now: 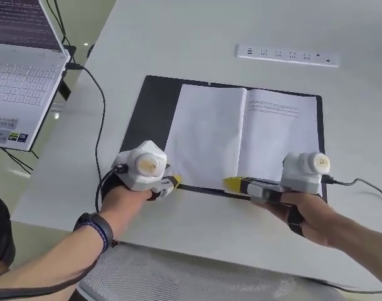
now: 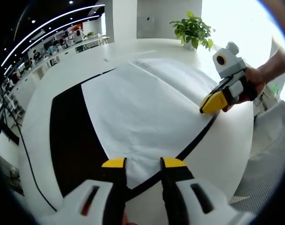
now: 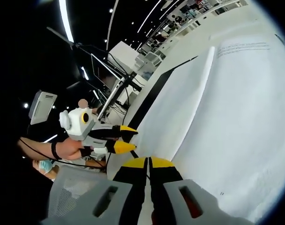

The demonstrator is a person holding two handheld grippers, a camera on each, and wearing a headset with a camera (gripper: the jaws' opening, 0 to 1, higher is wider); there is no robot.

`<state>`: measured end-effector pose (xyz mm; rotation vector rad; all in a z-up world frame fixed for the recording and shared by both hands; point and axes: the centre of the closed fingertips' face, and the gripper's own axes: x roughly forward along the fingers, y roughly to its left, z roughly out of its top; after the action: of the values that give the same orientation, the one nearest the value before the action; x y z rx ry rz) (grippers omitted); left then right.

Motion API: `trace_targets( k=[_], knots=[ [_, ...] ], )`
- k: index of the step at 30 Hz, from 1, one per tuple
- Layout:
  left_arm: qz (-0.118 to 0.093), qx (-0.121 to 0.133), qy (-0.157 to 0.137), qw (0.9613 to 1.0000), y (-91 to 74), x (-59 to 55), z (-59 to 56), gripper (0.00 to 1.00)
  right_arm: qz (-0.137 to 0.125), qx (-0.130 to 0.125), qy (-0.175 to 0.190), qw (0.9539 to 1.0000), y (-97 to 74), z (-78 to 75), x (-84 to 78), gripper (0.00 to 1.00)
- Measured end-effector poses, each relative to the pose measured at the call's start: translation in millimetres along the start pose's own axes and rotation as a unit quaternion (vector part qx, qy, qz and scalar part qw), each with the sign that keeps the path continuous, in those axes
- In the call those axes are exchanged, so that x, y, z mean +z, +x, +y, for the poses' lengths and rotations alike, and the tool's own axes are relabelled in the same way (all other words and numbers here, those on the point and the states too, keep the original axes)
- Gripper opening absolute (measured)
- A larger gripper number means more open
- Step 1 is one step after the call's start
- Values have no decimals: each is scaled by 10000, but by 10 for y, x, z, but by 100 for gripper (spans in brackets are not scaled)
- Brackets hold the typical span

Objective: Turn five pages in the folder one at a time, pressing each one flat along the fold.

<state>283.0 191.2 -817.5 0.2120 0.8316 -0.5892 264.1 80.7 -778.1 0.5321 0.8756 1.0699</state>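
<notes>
A black folder (image 1: 150, 106) lies open on the white table, with a blank white page (image 1: 206, 135) on the left and a printed page (image 1: 281, 135) on the right. My left gripper (image 1: 173, 183) sits at the folder's near left edge. In the left gripper view its jaws (image 2: 143, 164) stand open over the black cover edge (image 2: 69, 140). My right gripper (image 1: 233, 185) rests shut at the near end of the fold. Seen from the right gripper, the shut tips (image 3: 148, 163) point along the fold, and the blank page (image 3: 179, 108) bows up slightly beside it.
An open laptop (image 1: 21, 69) stands at the far left with a black cable (image 1: 101, 100) running along the table. A white power strip (image 1: 285, 55) lies beyond the folder. A mesh chair back (image 1: 178, 279) is below the table's near edge.
</notes>
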Motion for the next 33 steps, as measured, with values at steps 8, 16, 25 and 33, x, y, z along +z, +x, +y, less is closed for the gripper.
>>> trace_targets(
  k=[8, 16, 25, 33],
  knots=[
    [-104, -44, -125, 9999, -60, 100, -86, 31, -200, -549, -598, 9965, -489, -179, 236, 10],
    [-331, -18, -131, 9994, -125, 265, -160, 32, -455, -1180, -1096, 9859, -1119, -348, 432, 19],
    [-608, -126, -194, 9979, -224, 434, -291, 38, -455, -1720, -1574, 9714, -1589, -366, 452, 36],
    [-853, -167, -66, 9962, -518, 584, -313, 48, -412, -1989, -1898, 9606, -1887, -303, 422, 45]
  ],
)
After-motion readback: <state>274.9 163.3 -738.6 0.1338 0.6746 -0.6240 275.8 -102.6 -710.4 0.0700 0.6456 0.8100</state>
